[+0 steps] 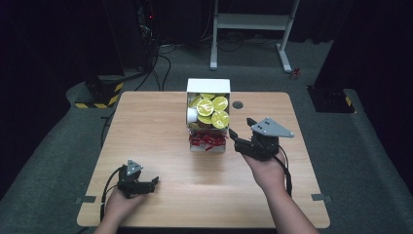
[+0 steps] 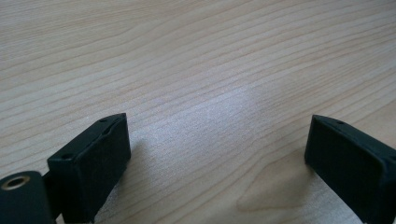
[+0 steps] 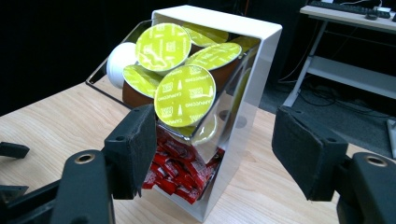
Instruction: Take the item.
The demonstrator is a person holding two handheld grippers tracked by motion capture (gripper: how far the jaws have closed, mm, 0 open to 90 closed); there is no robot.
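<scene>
A white two-tier holder (image 1: 208,86) (image 3: 261,60) stands at the far middle of the wooden table (image 1: 146,122). Its upper shelf carries several capsules with yellow-green lids (image 1: 212,109) (image 3: 185,95) and one white capsule (image 1: 192,115) (image 3: 120,59). Red sachets (image 1: 207,140) (image 3: 180,168) fill the lower tier. My right gripper (image 1: 240,128) (image 3: 215,149) is open, lifted just right of the holder, jaws facing the front capsule. My left gripper (image 1: 155,183) (image 2: 217,149) is open, low over bare wood near the front left, with nothing between its fingers.
A round grommet (image 1: 237,105) sits in the tabletop right of the holder. Behind the table stand a white desk frame (image 1: 253,22) and yellow-black striped floor blocks (image 1: 100,92). Bare wood spreads left of the holder.
</scene>
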